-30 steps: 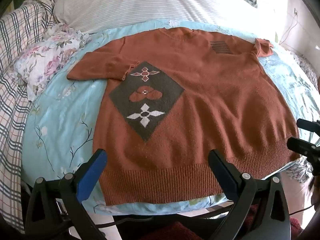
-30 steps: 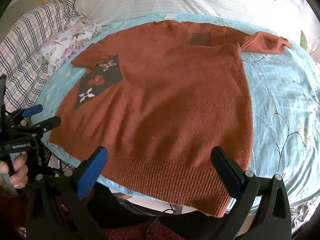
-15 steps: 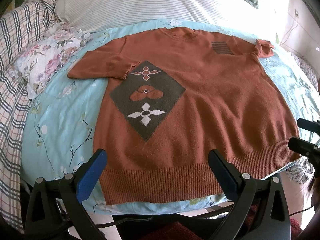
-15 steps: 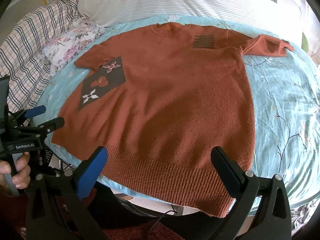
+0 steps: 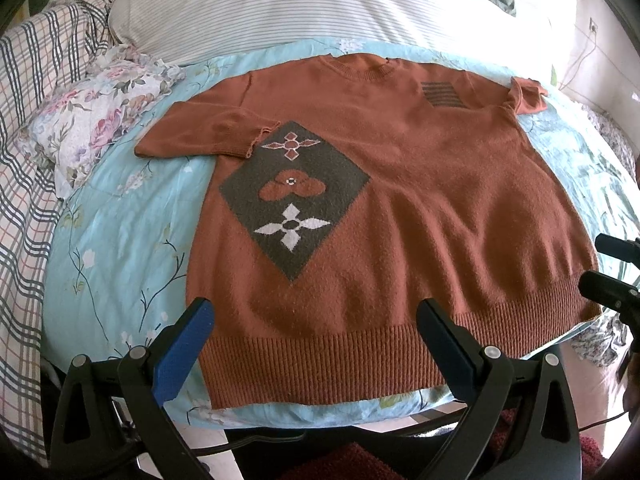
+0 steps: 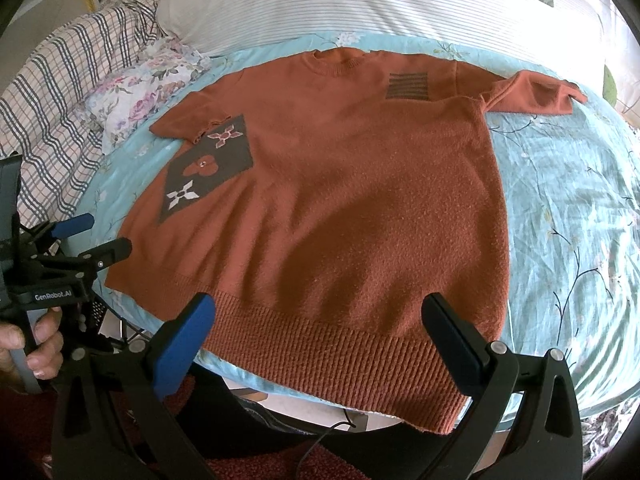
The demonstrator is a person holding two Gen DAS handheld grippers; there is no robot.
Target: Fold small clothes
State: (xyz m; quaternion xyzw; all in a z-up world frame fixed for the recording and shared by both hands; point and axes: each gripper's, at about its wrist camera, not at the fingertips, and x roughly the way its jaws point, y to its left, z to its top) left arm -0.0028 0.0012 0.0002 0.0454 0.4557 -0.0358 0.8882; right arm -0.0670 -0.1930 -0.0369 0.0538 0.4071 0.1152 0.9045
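Garment: rust knit sweater (image 5: 400,208), lying flat, front up, on the blue floral sheet (image 5: 120,248); hem toward the grippers.
Handling (judged): soft, limp, light; knit likely stretches and drags.
Grasp (judged): ribbed hem (image 6: 340,360) corners, or sleeve (image 6: 536,94).
Left gripper (image 5: 312,340): jaws spread, empty.
Right gripper (image 6: 320,336): jaws spread, empty.

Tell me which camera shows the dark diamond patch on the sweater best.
The left wrist view: the diamond patch sits near the centre, large, with all three flower motifs clear. In the right wrist view the same patch lies off to the left, smaller and skewed.
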